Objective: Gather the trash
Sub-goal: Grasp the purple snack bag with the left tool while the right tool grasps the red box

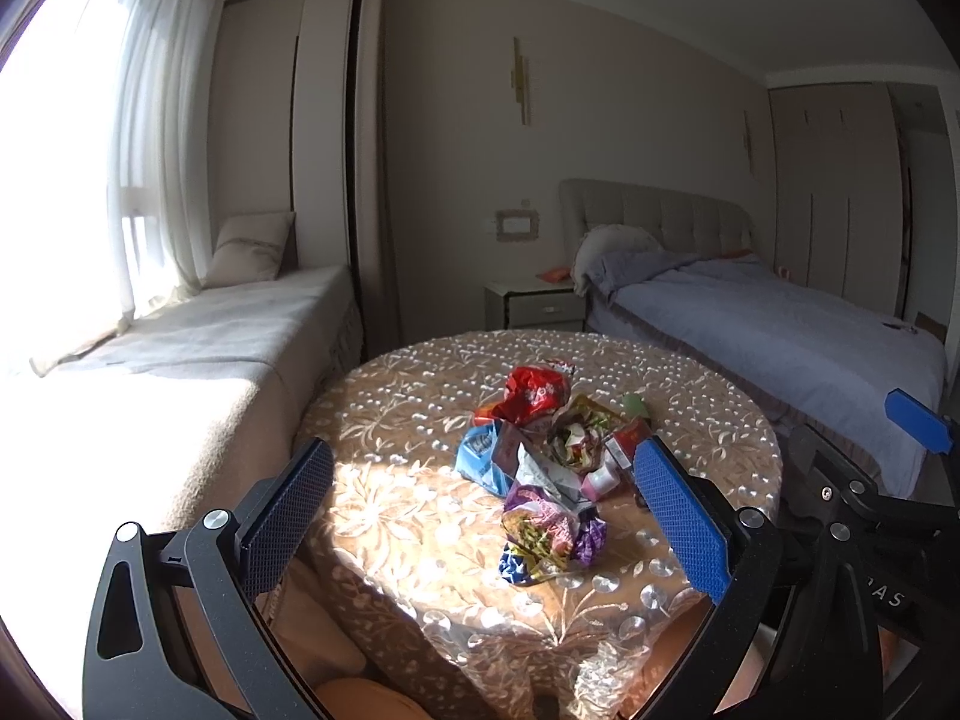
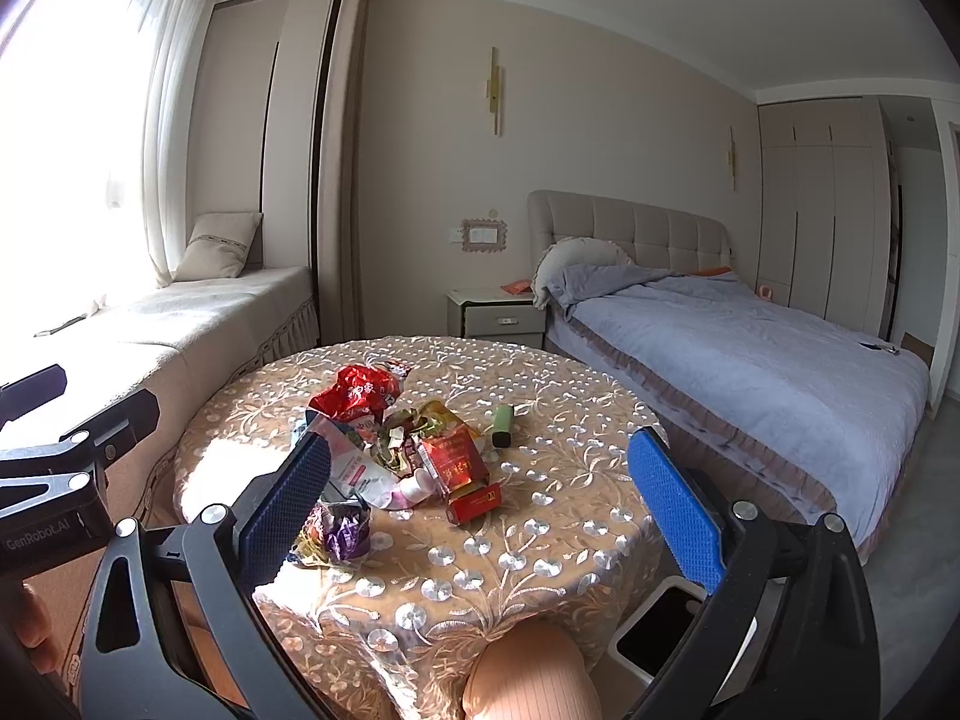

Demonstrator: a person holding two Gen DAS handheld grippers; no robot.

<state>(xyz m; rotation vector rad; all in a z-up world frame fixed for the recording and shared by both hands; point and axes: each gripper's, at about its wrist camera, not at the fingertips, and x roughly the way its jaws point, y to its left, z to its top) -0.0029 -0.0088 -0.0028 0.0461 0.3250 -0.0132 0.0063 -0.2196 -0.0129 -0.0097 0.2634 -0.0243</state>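
Looking from the left wrist: left hand-held gripper (image 1: 480, 510) hangs above the near edge of a round tabletop (image 1: 390, 420), jaws spread wide, holding nothing.
Trash: a heap of crumpled wrappers (image 1: 540, 468) lies on the embroidered cloth between the 2 blue pads; a red bag (image 1: 534, 393) tops the far side, a blue packet (image 1: 480, 456) sits at left.
Right edge: part of the right hand-held gripper (image 1: 918, 420) shows.
Right wrist view: right hand-held gripper (image 2: 480, 492) is also open and empty.
Trash: red box (image 2: 462, 471) lies beside the heap, a green lighter (image 2: 503, 425) apart behind it.
Below: a white bin (image 2: 657, 630) stands by the tabletop.
Background: bed (image 2: 750, 360) with grey cover.
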